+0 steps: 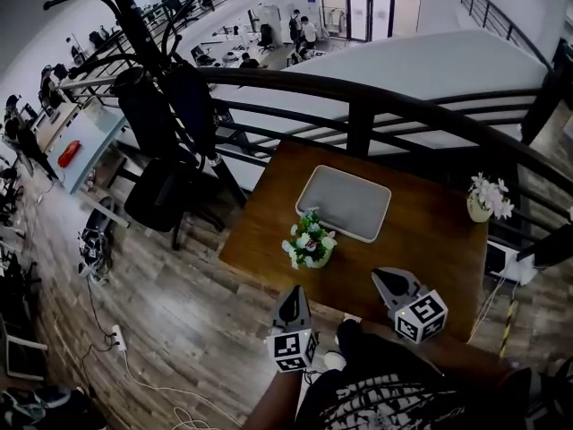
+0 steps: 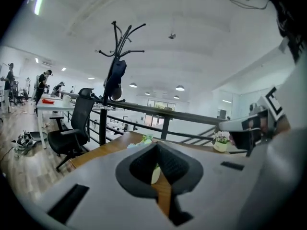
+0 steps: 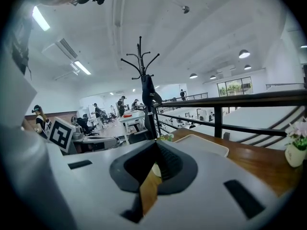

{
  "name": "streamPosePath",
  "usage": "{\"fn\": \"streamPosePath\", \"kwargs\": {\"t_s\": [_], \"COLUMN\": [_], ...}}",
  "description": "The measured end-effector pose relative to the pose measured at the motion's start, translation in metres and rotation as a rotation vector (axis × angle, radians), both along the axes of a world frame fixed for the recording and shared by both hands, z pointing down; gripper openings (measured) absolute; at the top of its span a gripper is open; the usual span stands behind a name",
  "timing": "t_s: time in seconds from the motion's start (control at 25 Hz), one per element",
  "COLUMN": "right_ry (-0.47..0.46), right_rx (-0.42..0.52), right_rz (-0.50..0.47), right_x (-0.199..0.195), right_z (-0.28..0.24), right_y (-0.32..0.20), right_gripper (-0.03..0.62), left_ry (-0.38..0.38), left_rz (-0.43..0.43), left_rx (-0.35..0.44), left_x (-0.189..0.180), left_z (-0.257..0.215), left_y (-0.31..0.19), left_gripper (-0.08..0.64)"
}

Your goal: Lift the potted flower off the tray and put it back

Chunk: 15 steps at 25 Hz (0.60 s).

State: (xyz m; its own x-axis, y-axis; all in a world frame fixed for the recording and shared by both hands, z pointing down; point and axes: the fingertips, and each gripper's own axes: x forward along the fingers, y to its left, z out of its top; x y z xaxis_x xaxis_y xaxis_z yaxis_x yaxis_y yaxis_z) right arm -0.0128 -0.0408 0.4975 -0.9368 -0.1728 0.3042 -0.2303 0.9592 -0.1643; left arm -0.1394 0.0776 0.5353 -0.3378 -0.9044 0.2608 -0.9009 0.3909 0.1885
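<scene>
Head view: potted flower (image 1: 309, 240) sits on the surface beside the tray (image 1: 345, 202), left tool (image 1: 293, 301) and right tool (image 1: 389, 282) both pinched together, empty, at the near edge.

Bench (image 1: 430, 240): tray (image 1: 345, 202) at centre rear; potted flower (image 1: 309, 240) on the bench top just beside the tray's near left corner; second flower pot (image 1: 488, 200) at right edge. Railing (image 1: 360, 119) behind; coat stand (image 1: 134, 21) to the left.

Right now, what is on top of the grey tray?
Nothing: the grey tray lies bare. The potted flower stands on the wooden table beside its near left corner. The tabletop under the tray is covered.
</scene>
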Motion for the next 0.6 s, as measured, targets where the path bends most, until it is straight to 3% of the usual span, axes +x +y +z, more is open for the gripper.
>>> {"fn": "streamPosePath", "kwargs": {"t_s": [0.4,0.6], "right_ry": [0.012,0.021], "right_rx": [0.017,0.013], "right_rz": [-0.013,-0.015], "right_x": [0.022,0.027], "right_z": [-0.008,-0.011], "right_y": [0.031,0.042], "right_gripper": [-0.003,-0.003], "left_ry": [0.009,0.028], "left_rz": [0.017,0.043], "left_rx": [0.027,0.000], "left_x": [0.029,0.039], "left_z": [-0.019,-0.020], "left_y": [0.025,0.029], "left_gripper": [0.008,0.008]}}
